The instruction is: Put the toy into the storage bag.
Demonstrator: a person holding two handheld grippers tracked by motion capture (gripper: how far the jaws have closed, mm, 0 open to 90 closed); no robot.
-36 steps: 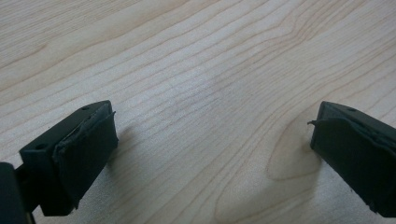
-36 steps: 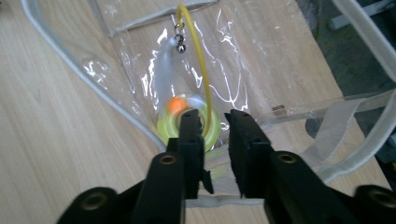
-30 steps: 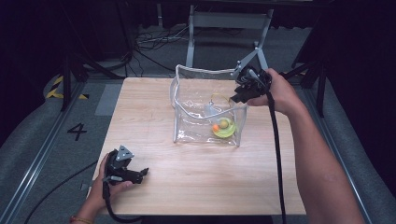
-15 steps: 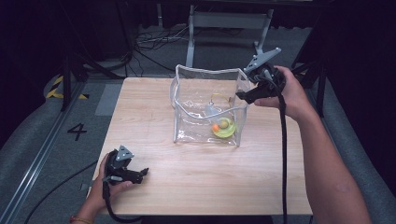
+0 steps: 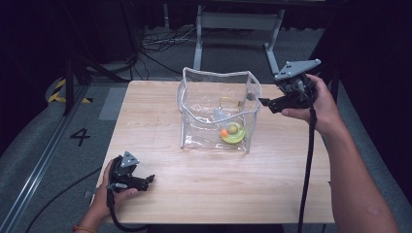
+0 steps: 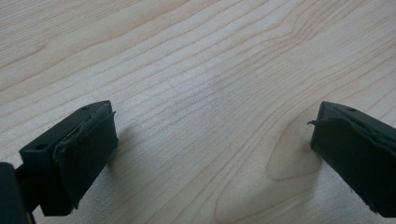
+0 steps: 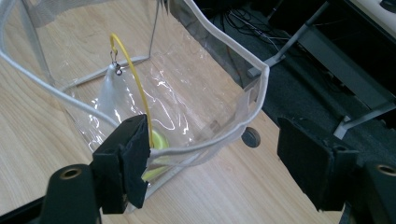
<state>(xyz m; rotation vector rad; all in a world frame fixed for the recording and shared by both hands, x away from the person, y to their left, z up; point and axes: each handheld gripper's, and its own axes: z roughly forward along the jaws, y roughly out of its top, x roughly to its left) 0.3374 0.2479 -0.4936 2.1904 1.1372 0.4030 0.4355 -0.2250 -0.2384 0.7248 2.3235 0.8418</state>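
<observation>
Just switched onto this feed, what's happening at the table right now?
A person works a clear plastic bag standing open on the wooden table, with a yellow-green toy and a yellow cord inside. The right gripper sits just off the bag's right edge; its jaws have just been opening, with nothing between them. The left gripper rests open on the table near the front left corner, holding nothing.

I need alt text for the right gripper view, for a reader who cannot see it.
The right hand-held gripper, jaws open and holding nothing, points at a clear plastic bag with white trim standing open on a light wooden table. Inside the bag are a thin yellow cord and a yellow-green toy.
</observation>
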